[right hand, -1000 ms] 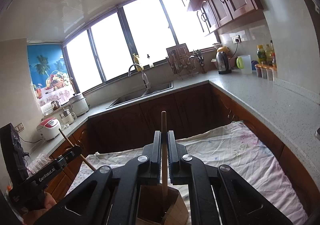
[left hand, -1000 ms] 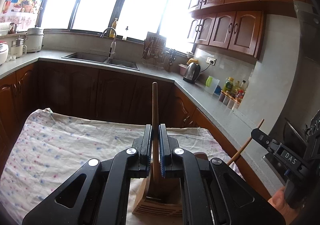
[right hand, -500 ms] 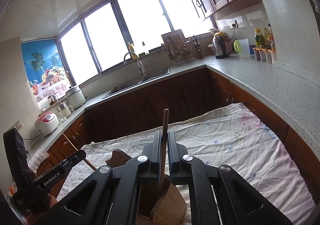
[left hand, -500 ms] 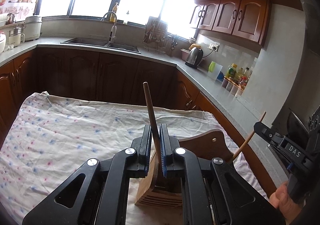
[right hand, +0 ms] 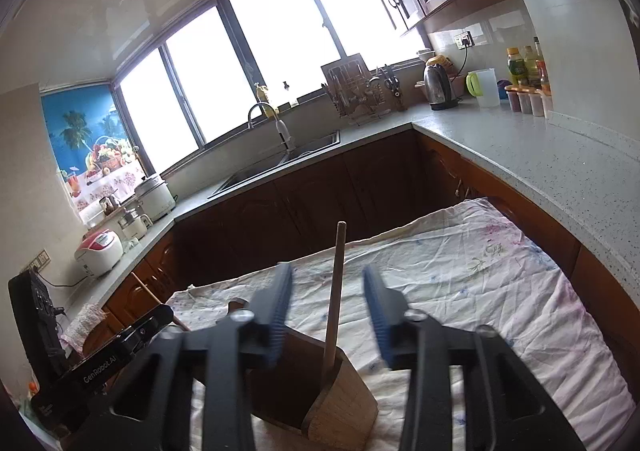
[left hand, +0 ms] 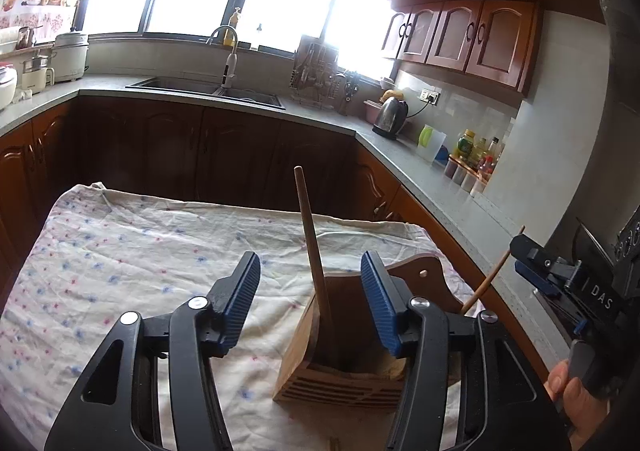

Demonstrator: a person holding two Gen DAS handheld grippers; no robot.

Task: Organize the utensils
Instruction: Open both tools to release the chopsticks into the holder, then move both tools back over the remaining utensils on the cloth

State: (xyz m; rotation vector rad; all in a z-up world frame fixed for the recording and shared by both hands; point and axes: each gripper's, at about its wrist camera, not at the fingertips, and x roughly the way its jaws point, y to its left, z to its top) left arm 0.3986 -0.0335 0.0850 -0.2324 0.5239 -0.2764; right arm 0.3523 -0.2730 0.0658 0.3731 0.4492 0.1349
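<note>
both claws have just sprung apart! the left claw (left hand: 310,291) and right claw (right hand: 326,301) each frame a wooden utensil (left hand: 314,251) standing free in the wooden holder (left hand: 340,375) on the cloth-covered counter (left hand: 120,251).

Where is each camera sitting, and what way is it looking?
Left wrist: sits on the left tongs, looking along them at the wooden holder and sink counter; the right tongs and a hand show at the right edge.
Right wrist: sits on the right tongs, looking over the holder toward the windows; the left tongs show at the left edge.
Both tongs have just been opening, each with a wooden stick loose between them. Both views share holder, floral cloth and sink.
</note>
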